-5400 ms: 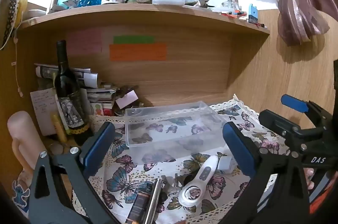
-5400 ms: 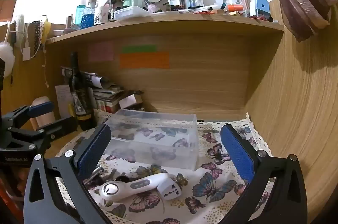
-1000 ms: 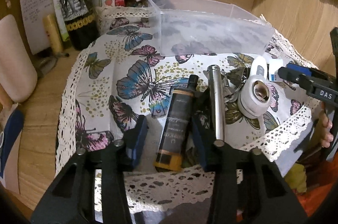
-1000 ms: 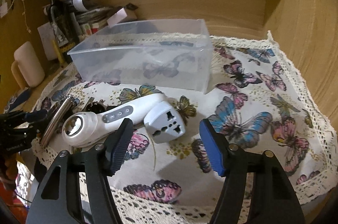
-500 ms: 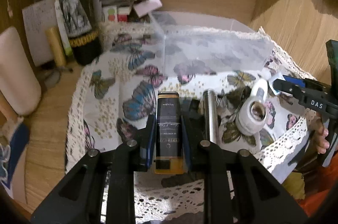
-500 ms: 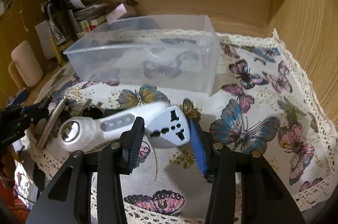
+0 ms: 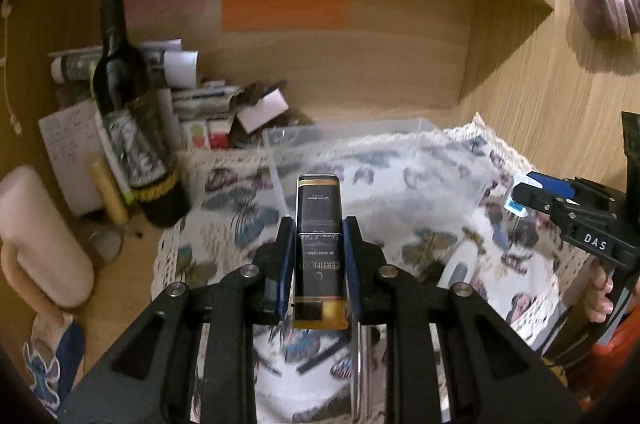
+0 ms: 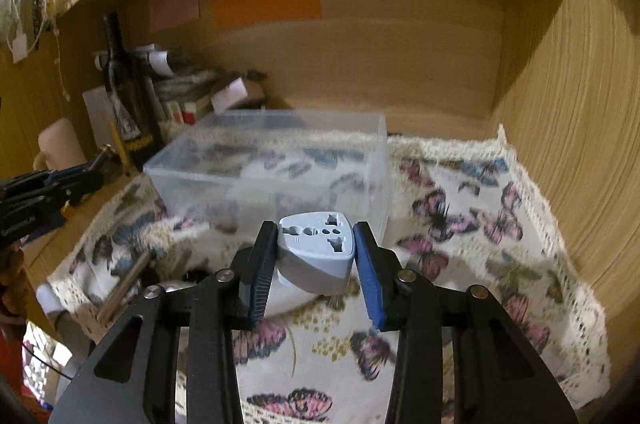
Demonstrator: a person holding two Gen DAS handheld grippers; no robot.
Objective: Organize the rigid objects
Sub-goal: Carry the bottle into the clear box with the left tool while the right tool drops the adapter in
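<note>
You can read "DAS" in white on the black body of the right gripper [image 7: 516,199], seen from the left wrist view. The dark tin [image 7: 319,244] carries "CERTIFICAT..." upside down, cut off at the edge; smaller lines above it too blurred. Wine bottle [image 7: 128,128] label, sticky notes [image 7: 283,11], handwritten sheet [image 7: 66,148]: illegible.

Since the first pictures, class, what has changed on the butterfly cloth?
Both jaws came down and closed: the left gripper grasped and lifted the black-and-gold box, the right gripper the white travel adapter. The clear bin and the wine bottle stayed put.
</note>
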